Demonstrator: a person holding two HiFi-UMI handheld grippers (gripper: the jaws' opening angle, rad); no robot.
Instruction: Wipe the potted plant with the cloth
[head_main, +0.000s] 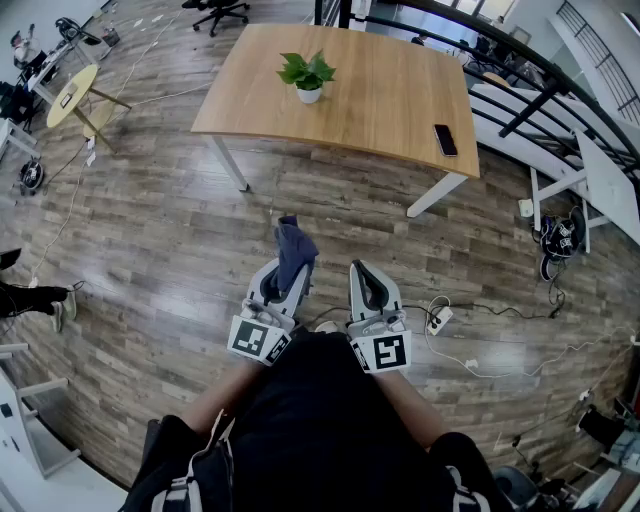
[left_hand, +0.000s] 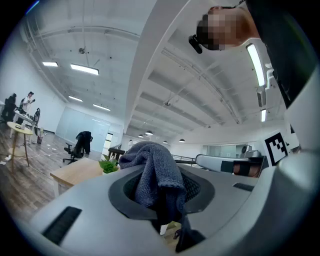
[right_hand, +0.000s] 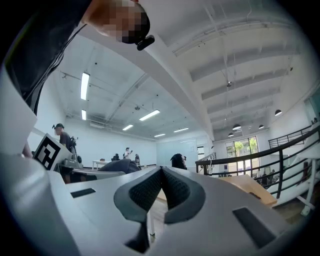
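A small green potted plant (head_main: 307, 76) in a white pot stands on the wooden table (head_main: 380, 100), well ahead of both grippers. The left gripper view also catches the plant (left_hand: 108, 165), small and far off. My left gripper (head_main: 290, 262) is shut on a dark blue-grey cloth (head_main: 292, 248). In the left gripper view the cloth (left_hand: 155, 175) bunches up between the jaws and hangs down over them. My right gripper (head_main: 362, 274) is beside it, held level, shut with nothing in it; its pads (right_hand: 150, 191) meet at the tips.
A black phone (head_main: 445, 139) lies near the table's right edge. A round side table (head_main: 72, 95) and office chairs stand at the far left. A power strip (head_main: 438, 320) with cables lies on the wood floor at the right, near a metal railing (head_main: 540, 75).
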